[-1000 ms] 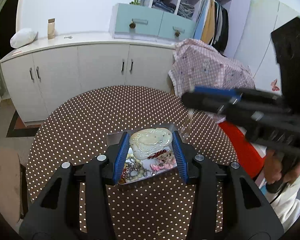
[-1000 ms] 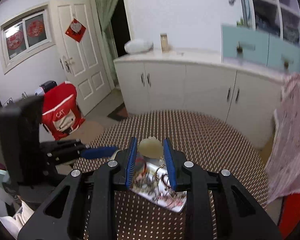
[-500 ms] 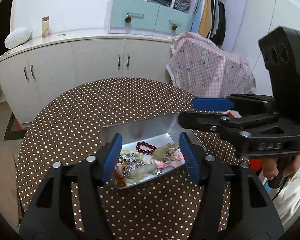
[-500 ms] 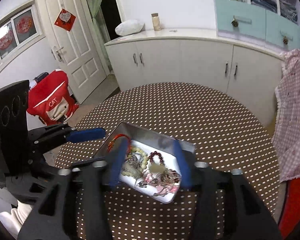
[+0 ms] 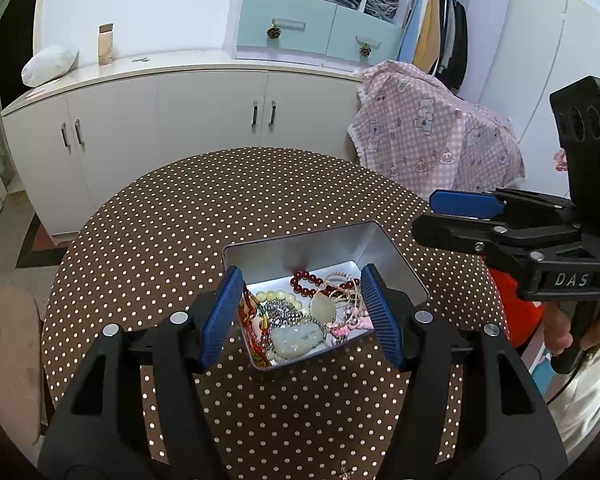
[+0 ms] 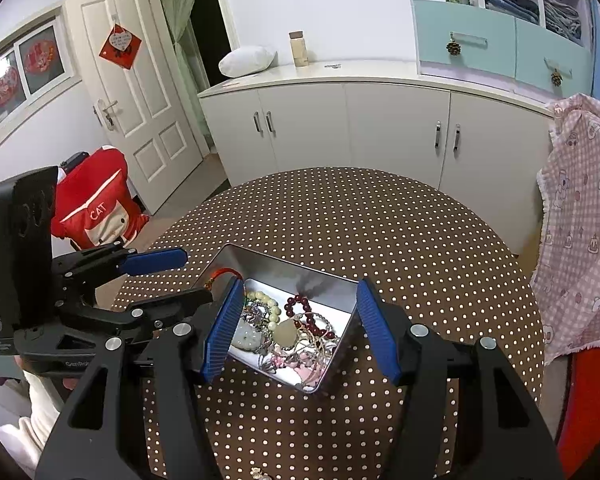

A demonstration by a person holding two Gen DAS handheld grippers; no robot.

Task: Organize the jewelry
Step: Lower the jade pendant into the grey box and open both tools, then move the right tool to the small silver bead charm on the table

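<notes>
One metal tin [image 5: 392,258] of tangled jewelry [image 5: 300,316] sits on the dotted surface [image 5: 172,216]. Two tongs hover above it, left tongs [image 5: 300,316] and right tongs [image 6: 300,326], both released and empty.

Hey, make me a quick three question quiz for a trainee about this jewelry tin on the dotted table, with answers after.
1. True or false: the metal tin has a lid on it.
2. Which colour is the round bead bracelet at the tin's far end: A red, B blue, C black?
3. Fill in: the left tongs hold ____.

Key: 1 false. 2 A. 3 nothing; both the left and the right tongs are open above the tin.
</notes>
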